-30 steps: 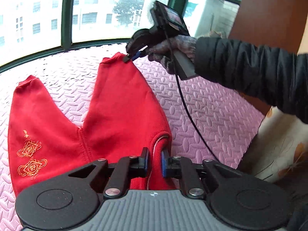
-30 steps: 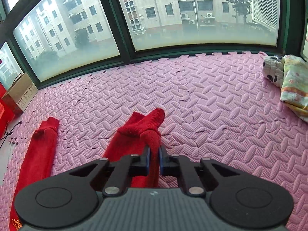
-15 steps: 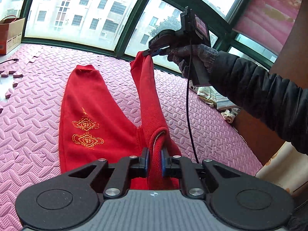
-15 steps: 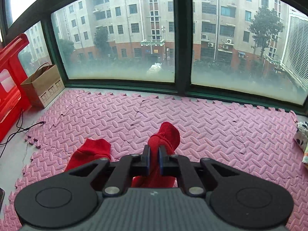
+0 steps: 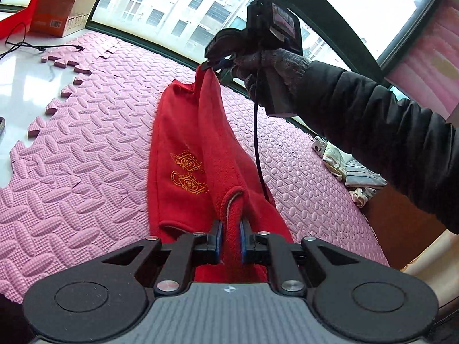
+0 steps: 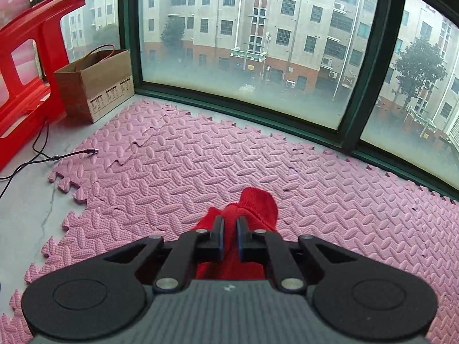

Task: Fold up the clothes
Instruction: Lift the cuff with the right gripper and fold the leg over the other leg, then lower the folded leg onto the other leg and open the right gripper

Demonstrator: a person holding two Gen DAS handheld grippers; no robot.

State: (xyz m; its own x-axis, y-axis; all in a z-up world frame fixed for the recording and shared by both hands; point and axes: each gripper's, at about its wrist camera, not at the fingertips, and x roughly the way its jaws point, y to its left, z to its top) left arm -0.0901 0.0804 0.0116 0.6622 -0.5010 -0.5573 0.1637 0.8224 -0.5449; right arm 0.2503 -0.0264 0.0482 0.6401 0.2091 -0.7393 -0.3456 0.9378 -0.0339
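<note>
Both grippers clamp the red trousers (image 5: 183, 149): the left gripper (image 5: 231, 239) at the waistband, frame bottom centre; the right gripper (image 5: 213, 64) at a cuff, upper centre. The raised leg should be lowered squarely onto the leg lying on the pink foam mat (image 5: 86, 149), edges aligned.

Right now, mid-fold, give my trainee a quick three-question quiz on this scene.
1. True or false: both tongs grip the red trousers.
2. Which tongs hold the raised leg's cuff: A left, B right?
3. What colour is the embroidery on the flat leg?

Key: 1 true; 2 B; 3 gold.
</note>
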